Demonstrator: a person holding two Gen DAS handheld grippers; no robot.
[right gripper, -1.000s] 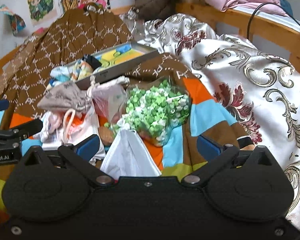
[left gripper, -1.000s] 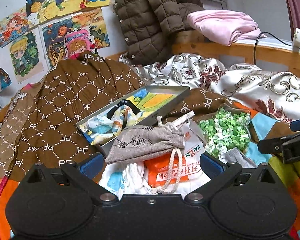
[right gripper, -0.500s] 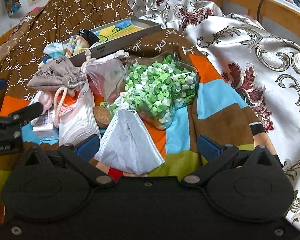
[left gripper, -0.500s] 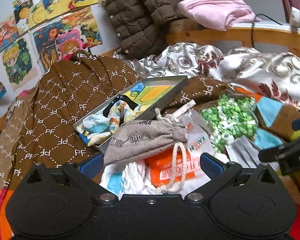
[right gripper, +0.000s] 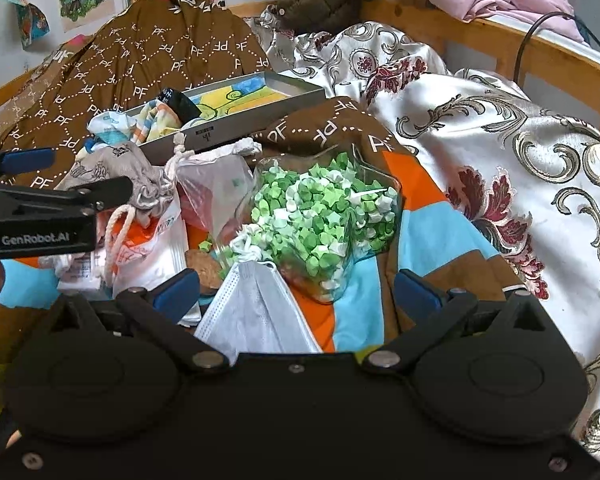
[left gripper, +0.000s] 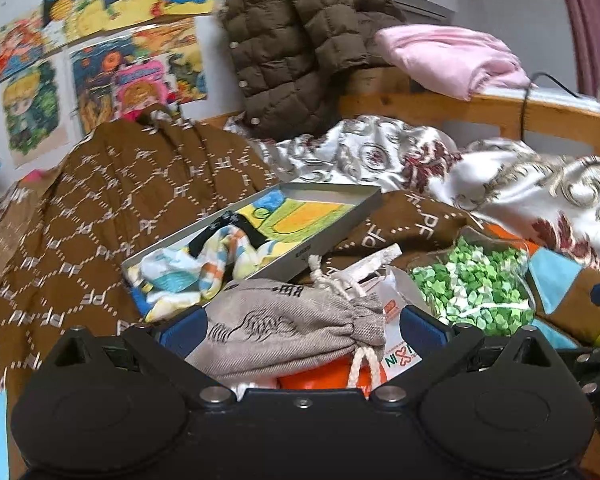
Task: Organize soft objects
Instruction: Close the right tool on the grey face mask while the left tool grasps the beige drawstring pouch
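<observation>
The bed (right gripper: 500, 184) is heaped with cloth: a brown lettered blanket (left gripper: 100, 208) fills the left of the left wrist view, a silvery patterned quilt (right gripper: 480, 128) the right of the right wrist view. Against the brown blanket, mid-frame, lies a flat grey tray (left gripper: 340, 228) with bright rolled socks (left gripper: 204, 260) at its near end.

The left claw (left gripper: 300, 326) has pushed forward since a moment ago: the grey drawstring pouch (left gripper: 292, 328), earlier a little ahead of it, now sits right between its blue pads (left gripper: 182, 326), low in the frame. The claw is spread wide and grips nothing. Under the pouch shows an orange and white packet (left gripper: 396, 354).

The right claw (right gripper: 296, 290) is likewise spread wide and empty. It has drawn nearer the pile too, so the white face mask (right gripper: 256, 312) now lies between its pads (right gripper: 178, 290), lower centre. Just beyond the mask sits the clear bag of green paper stars (right gripper: 324, 216).
</observation>
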